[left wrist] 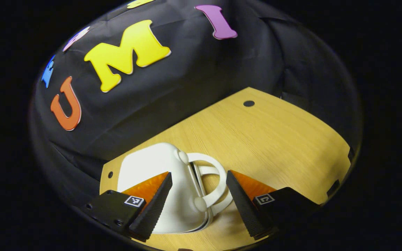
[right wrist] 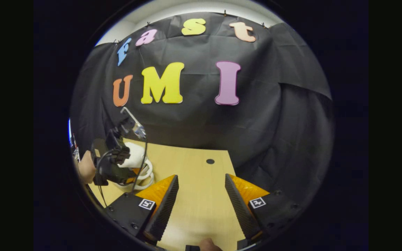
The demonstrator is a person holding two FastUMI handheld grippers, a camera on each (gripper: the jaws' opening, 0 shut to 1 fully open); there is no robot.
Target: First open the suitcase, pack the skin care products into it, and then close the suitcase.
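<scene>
A small white suitcase [left wrist: 148,164] rests on the wooden table [left wrist: 274,139], its two shells together and its looped white handle [left wrist: 218,174] pointing toward me. My left gripper [left wrist: 199,172] is open just above it, one finger over the shell and the other beyond the handle, neither pressing on it. In the right gripper view the suitcase [right wrist: 134,155] sits at the far left, partly hidden behind the left gripper [right wrist: 117,164] and the hand [right wrist: 86,167] holding it. My right gripper [right wrist: 201,176] is open over bare table [right wrist: 201,209], holding nothing.
The black cloth wall runs along the table's back and right edges. A small dark hole [left wrist: 248,103] marks the tabletop near the back, also seen as a dark hole [right wrist: 210,161] ahead of the right gripper. A fingertip [right wrist: 208,244] shows at the bottom edge.
</scene>
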